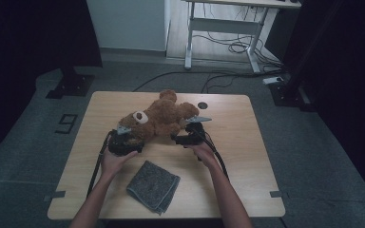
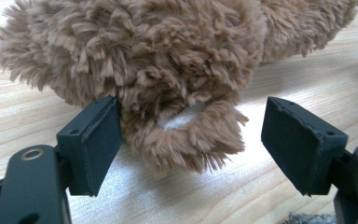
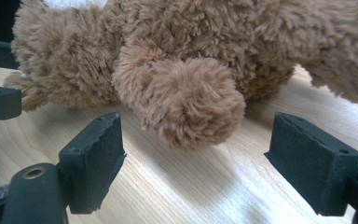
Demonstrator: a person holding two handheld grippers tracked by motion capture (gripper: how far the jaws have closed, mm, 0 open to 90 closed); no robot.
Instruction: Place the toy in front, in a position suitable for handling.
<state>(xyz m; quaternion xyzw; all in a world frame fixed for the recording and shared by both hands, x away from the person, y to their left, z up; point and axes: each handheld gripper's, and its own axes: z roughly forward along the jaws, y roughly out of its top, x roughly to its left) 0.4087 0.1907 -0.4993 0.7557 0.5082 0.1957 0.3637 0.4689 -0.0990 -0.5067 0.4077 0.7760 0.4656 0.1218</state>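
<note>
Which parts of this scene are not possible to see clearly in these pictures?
- Teddy bear face: too small in the high view; cut off by the top edge in both gripper views.
- Grey cloth: only corner slivers in the gripper views.
- Left gripper and right gripper bodies: below the frame edge.

Brown plush teddy bear (image 1: 160, 119) — shaggy fur (pale muzzle) — lying on the table's middle
</note>
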